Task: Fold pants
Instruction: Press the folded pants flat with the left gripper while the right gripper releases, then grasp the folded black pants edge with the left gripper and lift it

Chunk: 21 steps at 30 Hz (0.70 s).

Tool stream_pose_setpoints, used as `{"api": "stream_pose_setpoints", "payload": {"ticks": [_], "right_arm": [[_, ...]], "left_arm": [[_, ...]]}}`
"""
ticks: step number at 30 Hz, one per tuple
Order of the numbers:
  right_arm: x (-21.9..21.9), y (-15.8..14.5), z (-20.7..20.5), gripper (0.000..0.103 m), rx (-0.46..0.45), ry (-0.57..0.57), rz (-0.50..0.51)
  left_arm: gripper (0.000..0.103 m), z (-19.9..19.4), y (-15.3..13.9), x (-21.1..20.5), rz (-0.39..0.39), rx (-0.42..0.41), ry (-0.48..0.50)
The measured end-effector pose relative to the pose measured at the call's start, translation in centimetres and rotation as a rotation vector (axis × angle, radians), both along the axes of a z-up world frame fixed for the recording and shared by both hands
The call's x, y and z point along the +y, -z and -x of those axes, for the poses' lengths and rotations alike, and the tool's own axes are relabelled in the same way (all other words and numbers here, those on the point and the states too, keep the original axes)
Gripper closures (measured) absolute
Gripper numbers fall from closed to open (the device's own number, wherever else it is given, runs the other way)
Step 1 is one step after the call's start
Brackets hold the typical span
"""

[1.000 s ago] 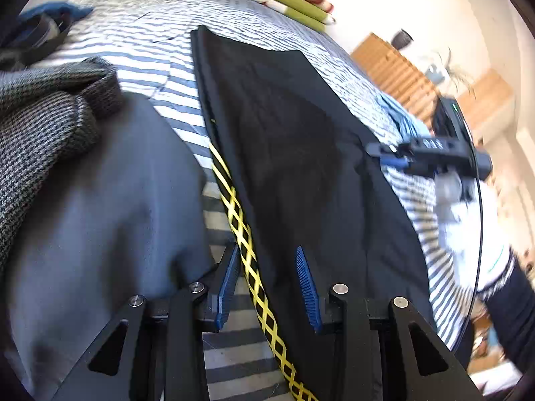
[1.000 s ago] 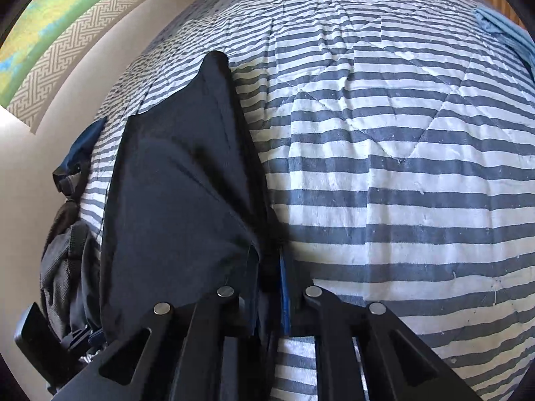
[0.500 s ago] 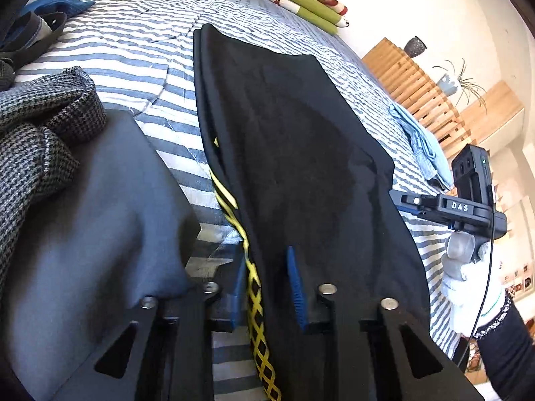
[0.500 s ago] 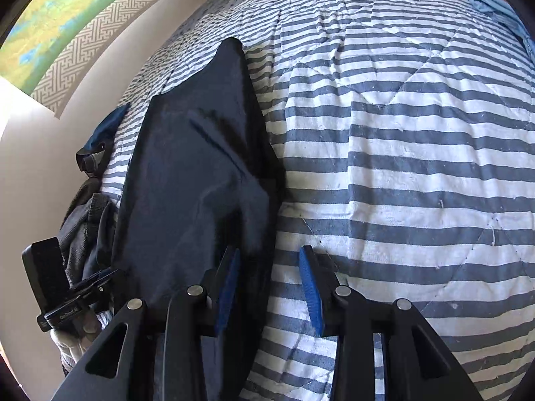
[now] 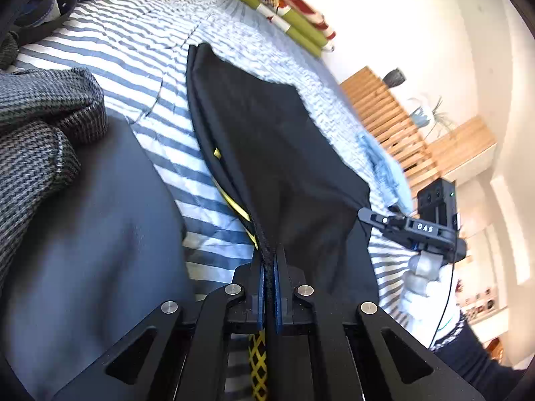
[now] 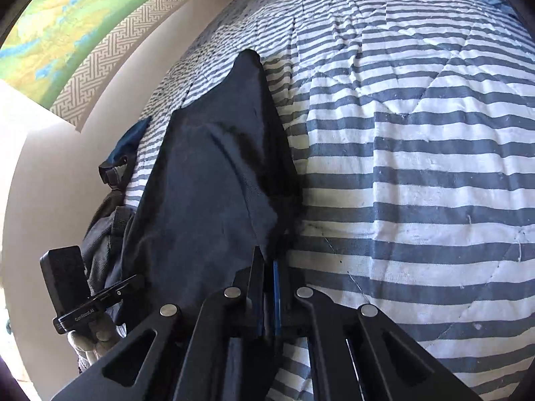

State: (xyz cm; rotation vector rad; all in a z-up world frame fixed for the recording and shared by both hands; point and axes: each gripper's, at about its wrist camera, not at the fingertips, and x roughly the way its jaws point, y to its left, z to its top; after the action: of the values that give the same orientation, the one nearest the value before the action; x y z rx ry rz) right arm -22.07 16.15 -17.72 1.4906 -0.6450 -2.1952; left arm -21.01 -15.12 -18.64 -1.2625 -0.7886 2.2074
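- The black pants (image 5: 284, 167) lie stretched lengthwise on the striped bed (image 5: 133, 50), their near end lifted off the cover.
- The left hand-held gripper (image 5: 268, 287) is clamped on the pants' edge, next to a yellow patterned stripe (image 5: 257, 364).
- The right hand-held gripper (image 6: 267, 297) is pinched together on the opposite edge of the pants.
- A dark grey garment (image 5: 93, 250) and a houndstooth fabric (image 5: 40, 123) sit beside the pants, to the left.
- Rolled green items (image 5: 284, 6) lie at the bed's far end.

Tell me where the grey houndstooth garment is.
In the left wrist view, the grey houndstooth garment lies at the left edge on the striped bedspread, left of the black pants.
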Motion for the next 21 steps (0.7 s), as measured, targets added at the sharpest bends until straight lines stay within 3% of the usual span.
{"api": "stream_pose_setpoints", "payload": {"ticks": [4,8,13,21], "right_arm": [[1.0,-3.4,-1.7,0.099,0.060,0.001,0.052],[1.8,-7.7,-3.9,0.099,0.122,0.008,0.100],[3.2,-13.4,-7.2,0.099,0.199,0.012,0.142],[5.9,-21.2,-15.8,0.099,0.313,-0.001,0.158]], "left_arm": [[0.100,-1.9,-3.5,0.0,0.010,0.088,-0.016],[0.100,-4.4,-7.3,0.2,-0.042,0.158,-0.038],[0.100,-8.3,-12.7,1.1,-0.027,0.244,-0.011],[0.100,-16.6,-21.6,4.3,-0.008,0.375,0.051]]}}
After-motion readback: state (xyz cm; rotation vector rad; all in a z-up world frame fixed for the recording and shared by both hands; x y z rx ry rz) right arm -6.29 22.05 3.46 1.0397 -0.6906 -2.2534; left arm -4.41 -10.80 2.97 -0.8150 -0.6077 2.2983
